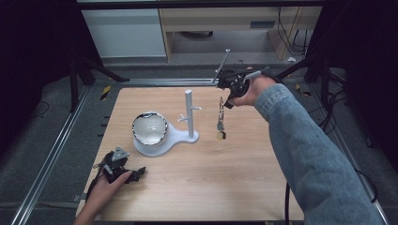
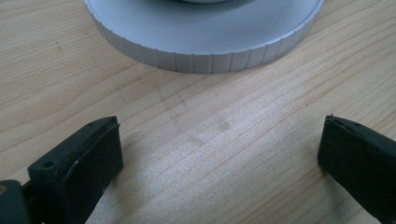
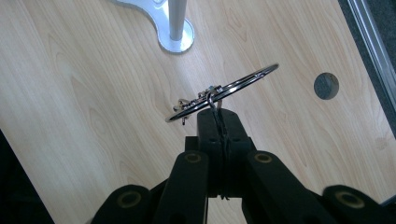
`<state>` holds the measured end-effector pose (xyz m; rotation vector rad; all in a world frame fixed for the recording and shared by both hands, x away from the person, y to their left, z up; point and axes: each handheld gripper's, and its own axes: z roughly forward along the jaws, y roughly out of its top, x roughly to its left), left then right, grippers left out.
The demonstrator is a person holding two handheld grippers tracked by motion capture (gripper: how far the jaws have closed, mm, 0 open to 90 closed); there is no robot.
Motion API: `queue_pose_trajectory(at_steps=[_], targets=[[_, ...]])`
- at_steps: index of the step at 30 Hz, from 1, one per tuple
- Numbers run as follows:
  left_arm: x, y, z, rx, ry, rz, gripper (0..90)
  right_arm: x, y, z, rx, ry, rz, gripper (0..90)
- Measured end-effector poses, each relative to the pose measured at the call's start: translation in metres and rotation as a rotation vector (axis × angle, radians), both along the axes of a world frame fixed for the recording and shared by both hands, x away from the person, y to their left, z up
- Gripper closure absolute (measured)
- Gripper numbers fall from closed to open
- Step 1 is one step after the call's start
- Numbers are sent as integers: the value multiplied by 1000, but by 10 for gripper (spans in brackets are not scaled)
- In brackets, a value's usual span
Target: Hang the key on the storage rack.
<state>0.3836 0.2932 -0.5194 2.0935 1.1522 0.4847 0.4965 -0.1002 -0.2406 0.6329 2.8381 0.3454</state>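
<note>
A metal key ring on a short chain (image 1: 220,118) hangs in the air right of the white stand's post (image 1: 189,112). My right gripper (image 1: 226,102) is shut on the chain's top end, above the table's far right part. In the right gripper view the ring (image 3: 243,83) dangles just past the closed gripper (image 3: 219,123), with the post's foot (image 3: 175,39) beyond it. My left gripper (image 1: 136,173) rests on the table at the front left, open, pointing at the stand's round base (image 2: 205,51). Nothing lies between the jaws of this left gripper (image 2: 219,154).
A shiny bowl (image 1: 149,129) sits on the round base of the stand (image 1: 183,137), left of the post, which carries short pegs (image 1: 197,108). A dark hole (image 3: 326,86) marks the tabletop near its right edge. Metal rails (image 1: 51,154) run beside the table.
</note>
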Motion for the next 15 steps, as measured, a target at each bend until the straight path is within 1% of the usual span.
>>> queue_pose_trajectory(at_steps=[6, 11, 14, 15], targets=[[0, 0, 0, 0, 0, 0, 0, 2, 7, 3, 1, 0, -1, 892], [0, 0, 0, 0, 0, 0, 0, 3, 13, 5, -8, -1, 13, 892], [0, 0, 0, 0, 0, 0, 0, 4, 17, 5, -3, -2, 14, 892], [0, 0, 0, 0, 0, 0, 0, 5, 18, 6, -11, -2, 18, 892]])
